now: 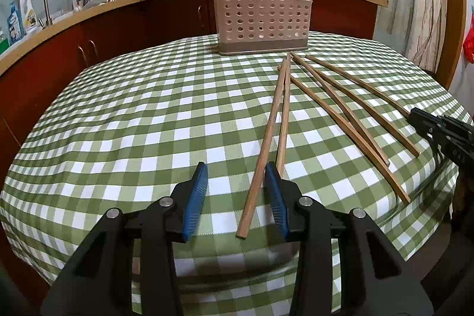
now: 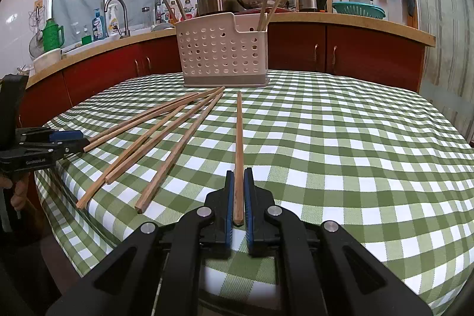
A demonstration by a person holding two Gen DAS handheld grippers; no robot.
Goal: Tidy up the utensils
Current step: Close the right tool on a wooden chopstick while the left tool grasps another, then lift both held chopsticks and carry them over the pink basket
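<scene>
While your left gripper hangs low over the checked tablecloth, its blue pads stand wide apart, and one chopstick runs between them, lying nearer the right-hand pad with open cloth on its other side. Nothing is pinched there: the stick rests on the cloth, its near end just short of the gripper body. A second chopstick lies right beside it, slipping behind the right-hand pad, and the two meet at their far tips. Off to the right, four more chopsticks fan out across the cloth, their far ends gathered close to the foot of the perforated utensil holder, which stands upright at the far side of the table with sticks already leaning in it. Your right gripper pokes in at the right edge, at the near end of the outermost stick.

Over to the right wrist view: your right gripper is drawn narrow, pads closed in on a single chopstick that points straight ahead toward the holder. To its left lie the other sticks, spread out on the cloth. Your left gripper shows at the left edge, at the end of that fan.
</scene>
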